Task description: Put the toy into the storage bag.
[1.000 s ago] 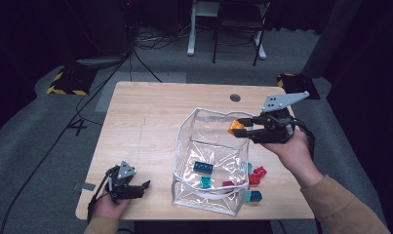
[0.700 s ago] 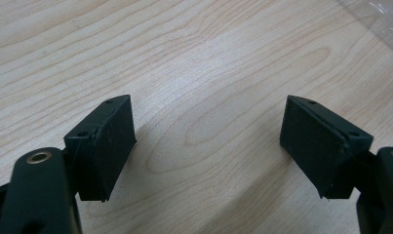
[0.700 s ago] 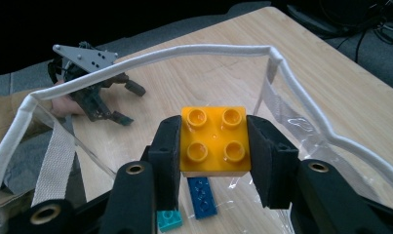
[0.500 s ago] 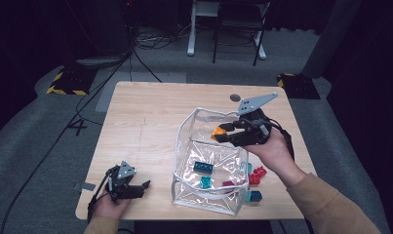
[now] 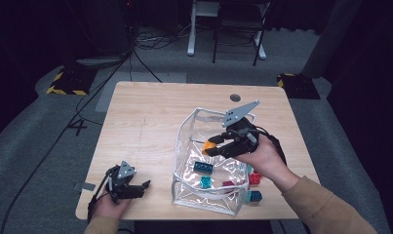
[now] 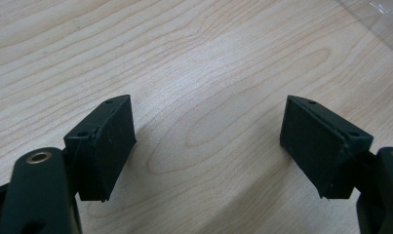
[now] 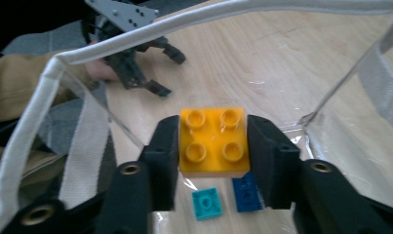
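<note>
Right gripper view: the right gripper (image 7: 212,146) has just been widening around a glossy orange four-stud plastic brick (image 7: 212,141), pads flanking it. Below lies a clear vinyl pouch (image 7: 340,146) with white trim. The left gripper (image 6: 208,146) gapes wide over the wood-grain counter (image 6: 194,63).

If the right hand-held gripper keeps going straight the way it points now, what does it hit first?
Probably the floor of the clear bag, near the teal brick and blue brick lying there. The right hand-held gripper, its jaws just opening around the orange brick, points down into the bag; depth is unclear.
</note>
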Demonstrator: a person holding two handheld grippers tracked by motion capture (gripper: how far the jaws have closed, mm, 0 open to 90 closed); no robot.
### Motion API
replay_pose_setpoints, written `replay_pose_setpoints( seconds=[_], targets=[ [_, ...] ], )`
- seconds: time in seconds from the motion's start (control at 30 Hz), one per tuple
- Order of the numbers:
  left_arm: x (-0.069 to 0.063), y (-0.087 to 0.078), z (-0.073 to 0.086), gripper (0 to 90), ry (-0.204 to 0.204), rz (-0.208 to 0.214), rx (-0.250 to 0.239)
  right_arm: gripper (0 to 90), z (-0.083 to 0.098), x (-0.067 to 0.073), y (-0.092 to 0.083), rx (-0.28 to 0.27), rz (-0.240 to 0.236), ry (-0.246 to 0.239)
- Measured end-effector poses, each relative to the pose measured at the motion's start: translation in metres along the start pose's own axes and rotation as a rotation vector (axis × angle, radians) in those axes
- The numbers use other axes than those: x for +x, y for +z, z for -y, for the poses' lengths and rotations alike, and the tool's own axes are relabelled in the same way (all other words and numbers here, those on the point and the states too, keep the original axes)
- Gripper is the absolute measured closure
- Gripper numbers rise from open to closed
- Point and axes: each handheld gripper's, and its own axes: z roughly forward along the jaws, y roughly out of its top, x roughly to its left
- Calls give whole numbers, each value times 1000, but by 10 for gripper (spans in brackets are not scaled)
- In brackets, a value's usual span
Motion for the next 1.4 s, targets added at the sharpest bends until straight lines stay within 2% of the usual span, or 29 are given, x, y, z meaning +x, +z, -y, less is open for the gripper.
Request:
replay_pose_setpoints(
  seconds=[0.07, 0.13, 0.37, 0.6, 0.93, 1.03, 1.2, 1.23, 1.4],
  targets=[
    [0, 0, 0, 210, 1, 0, 0, 458, 1, 0, -2, -13, -5, 10],
    [0, 0, 0, 210, 0, 0, 0, 441, 3, 0, -7, -37, -7, 14],
    [0, 0, 0, 210, 0, 0, 0, 445, 16, -3, -36, -107, 27, 31],
    [0, 0, 0, 210, 0, 0, 0, 449, 37, -10, -66, -152, 88, 62],
    [0, 0, 0, 210, -1, 0, 0, 449, 69, -15, -101, -181, 176, 100],
    [0, 0, 0, 210, 0, 0, 0, 449, 79, -17, -106, -179, 208, 107],
    [0, 0, 0, 210, 2, 0, 1, 446, 90, -19, -112, -180, 235, 120],
    [0, 0, 0, 210, 2, 0, 1, 444, 96, -20, -115, -172, 260, 117],
    [0, 0, 0, 210, 2, 0, 1, 444, 111, -24, -120, -172, 292, 143]
  ],
)
